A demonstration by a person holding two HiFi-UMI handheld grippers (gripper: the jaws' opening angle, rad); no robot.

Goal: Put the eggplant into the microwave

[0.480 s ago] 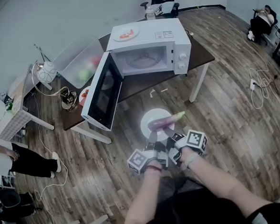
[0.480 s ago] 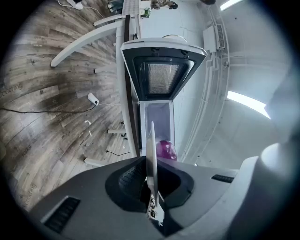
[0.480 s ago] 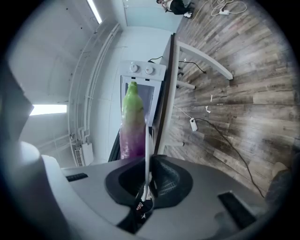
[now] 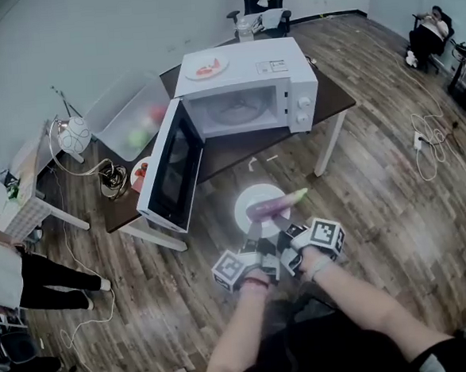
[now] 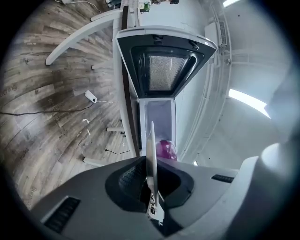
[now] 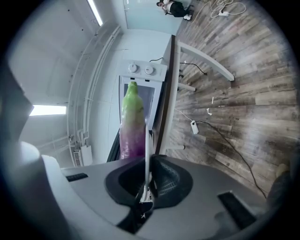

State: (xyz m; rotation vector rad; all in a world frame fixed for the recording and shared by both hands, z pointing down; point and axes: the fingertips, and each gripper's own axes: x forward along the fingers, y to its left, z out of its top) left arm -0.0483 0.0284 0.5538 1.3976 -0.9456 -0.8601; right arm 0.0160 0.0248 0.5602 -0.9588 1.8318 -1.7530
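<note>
Left hand-held gripper pinching the near rim of a white plate, glossy purple eggplant with pale green stem end lying on it, long axis left to right, green tip pointing right, right hand-held gripper clamped on the same rim, open microwave farther off on the tabletop.

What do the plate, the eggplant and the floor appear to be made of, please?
The plate: thin, stiff, smooth white, probably ceramic or melamine. The eggplant: glossy purple fading to pale green, evenly shiny, possibly a plastic toy, possibly real. The floor: matte grey-brown planks with visible grain, wood or laminate.
</note>
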